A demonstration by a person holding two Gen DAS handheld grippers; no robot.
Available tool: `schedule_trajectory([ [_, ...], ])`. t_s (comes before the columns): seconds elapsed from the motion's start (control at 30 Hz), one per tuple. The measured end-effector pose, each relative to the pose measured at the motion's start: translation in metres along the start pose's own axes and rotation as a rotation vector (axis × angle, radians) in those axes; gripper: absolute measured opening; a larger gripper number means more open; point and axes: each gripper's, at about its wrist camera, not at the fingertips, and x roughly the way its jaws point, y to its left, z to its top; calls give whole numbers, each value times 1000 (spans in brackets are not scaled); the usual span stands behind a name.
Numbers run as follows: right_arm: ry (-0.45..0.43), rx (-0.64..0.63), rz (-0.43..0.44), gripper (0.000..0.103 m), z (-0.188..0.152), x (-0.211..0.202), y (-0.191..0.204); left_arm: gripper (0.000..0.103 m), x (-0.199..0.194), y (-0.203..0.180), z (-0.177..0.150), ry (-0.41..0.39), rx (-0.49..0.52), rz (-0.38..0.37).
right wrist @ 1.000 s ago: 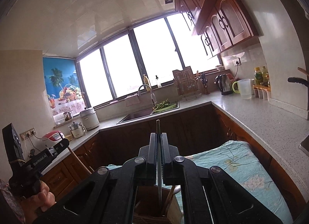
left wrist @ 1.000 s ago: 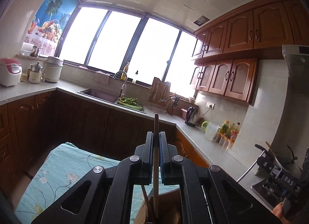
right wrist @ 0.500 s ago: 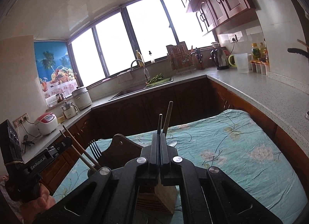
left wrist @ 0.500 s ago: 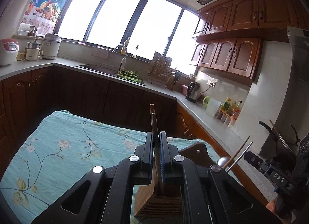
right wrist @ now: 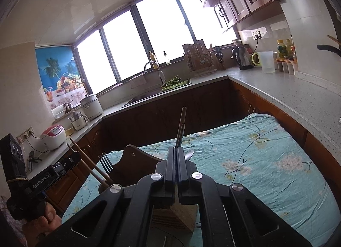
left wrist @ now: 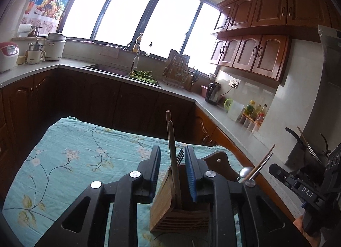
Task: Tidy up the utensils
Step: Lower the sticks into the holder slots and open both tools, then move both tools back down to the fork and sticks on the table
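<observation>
Left gripper jaws newly opening around chopsticks; tablecloth beyond.

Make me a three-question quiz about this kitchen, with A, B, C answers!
1. Where does the wooden holder stand?
A. In the sink
B. On the flowered cloth
C. On the windowsill

2. How many wooden chopsticks stand in the holder?
A. Two
B. Five
C. None

3. How are the upper cupboard doors?
A. Wide open
B. Taken off
C. Shut

Answers:
1. B, the holder's base rests on the teal cloth with flowers.
2. A, two brown sticks rise side by side from it.
3. C, every door lies flat against its frame.
</observation>
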Motion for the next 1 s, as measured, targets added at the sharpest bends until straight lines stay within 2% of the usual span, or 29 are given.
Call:
schedule_trajectory([
  [0.13,8,26,8,16,-3,-8,-2,54,-20,0,-2,-9,-4,-1],
  [0.2,12,34,12,37,-7,-15,-3,60,-34,3,-7,-17,-8,4],
  [0.23,10,37,15,42,-9,-19,-3,63,-40,5,-8,-12,-10,10],
  [0.27,10,37,17,48,-13,-23,-3,70,-45,6,-11,-5,-10,18],
  [0.37,24,36,27,54,-24,-35,-3,73,-66,13,-24,16,-6,36],
  [0.43,32,38,33,66,-31,-44,-2,74,-78,15,-31,41,-2,53],
  [0.7,68,65,39,79,-57,-77,-3,77,-122,29,-48,120,-23,94],
  [1.0,146,52,37,80,-90,-91,-1,77,-140,28,-71,234,-25,139],
])
